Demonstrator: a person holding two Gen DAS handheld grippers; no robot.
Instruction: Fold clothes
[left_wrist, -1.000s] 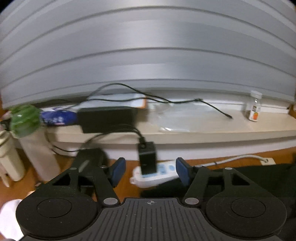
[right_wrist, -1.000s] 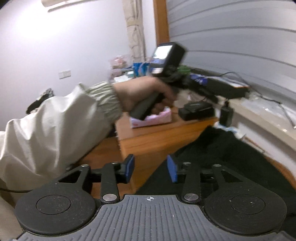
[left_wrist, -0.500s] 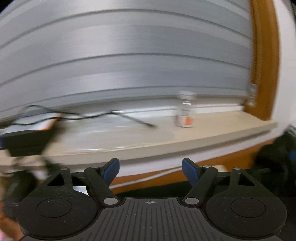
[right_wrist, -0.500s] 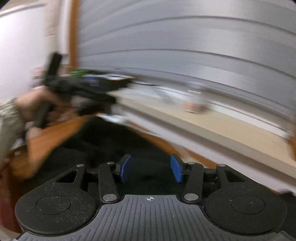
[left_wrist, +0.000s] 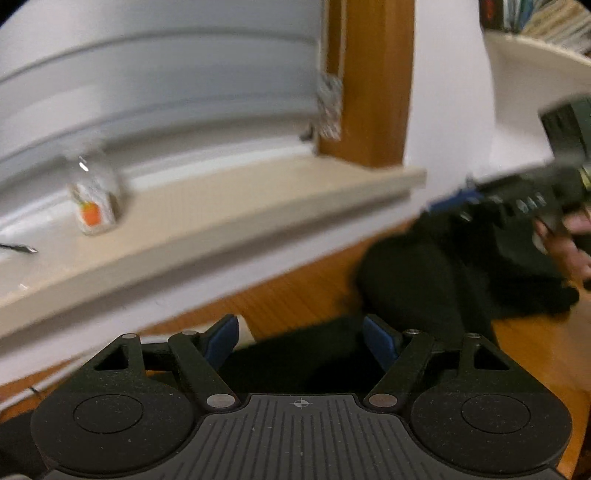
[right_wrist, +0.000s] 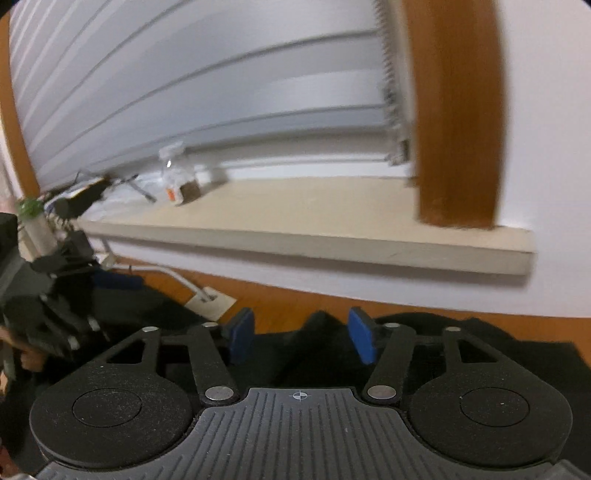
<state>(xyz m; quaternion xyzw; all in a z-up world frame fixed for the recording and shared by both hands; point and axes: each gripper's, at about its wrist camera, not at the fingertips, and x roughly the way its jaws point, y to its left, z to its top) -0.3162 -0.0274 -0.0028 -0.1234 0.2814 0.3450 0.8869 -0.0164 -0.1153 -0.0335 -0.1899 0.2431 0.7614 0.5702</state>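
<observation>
small bottle (left_wrist: 94, 206) on the windowsill smeared by motion blur, label unreadable, right hand-held gripper (left_wrist: 517, 206) blurred, cut off at frame edge

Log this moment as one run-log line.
left gripper: open, empty | right gripper: open, empty | black fabric garment: on wooden table, unfolded, ungrasped

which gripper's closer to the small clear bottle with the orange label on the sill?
Left, as far as the views show. The left gripper is below the small clear bottle with the orange label, slightly right; the right gripper is further right along the beige windowsill.
</observation>
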